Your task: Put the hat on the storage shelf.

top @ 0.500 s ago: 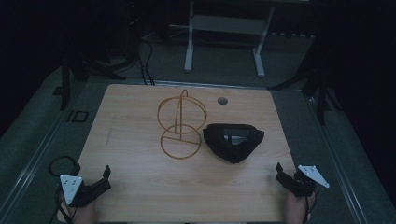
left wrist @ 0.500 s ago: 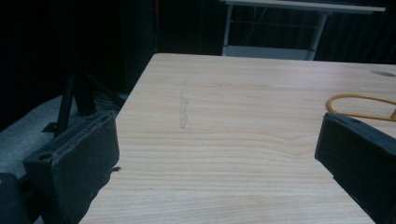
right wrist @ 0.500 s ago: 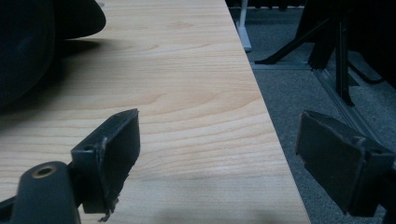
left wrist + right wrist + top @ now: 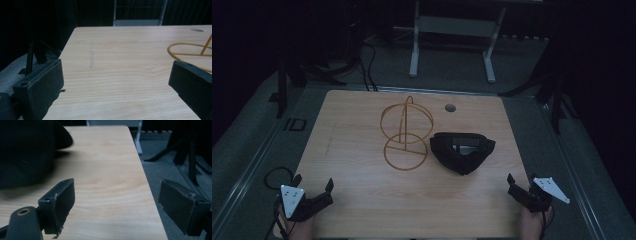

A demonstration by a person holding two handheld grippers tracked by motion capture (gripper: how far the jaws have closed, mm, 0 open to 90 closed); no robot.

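Observation:
A wire stand [image 4: 406,135] made of thin orange-gold rings with an upright loop stands mid-table; its base ring [image 4: 190,50] also appears at the right edge of the left gripper view. A black padded headset-like object [image 4: 462,150] lies just right of the stand and looms dark at the upper left of the right gripper view [image 4: 25,152]. My left gripper [image 4: 313,181] [image 4: 117,67] rests at the table's near left corner, open, with only bare wood between its jaws. My right gripper [image 4: 519,181] [image 4: 117,185] sits at the near right corner, also open with nothing between its jaws.
The light wooden table [image 4: 352,125] has a small round grey cap [image 4: 450,107] near its far edge. A white metal frame [image 4: 452,30] stands on the dark floor beyond. Black stands and cables flank the table on both sides. The table's right edge [image 4: 147,195] runs between my right jaws.

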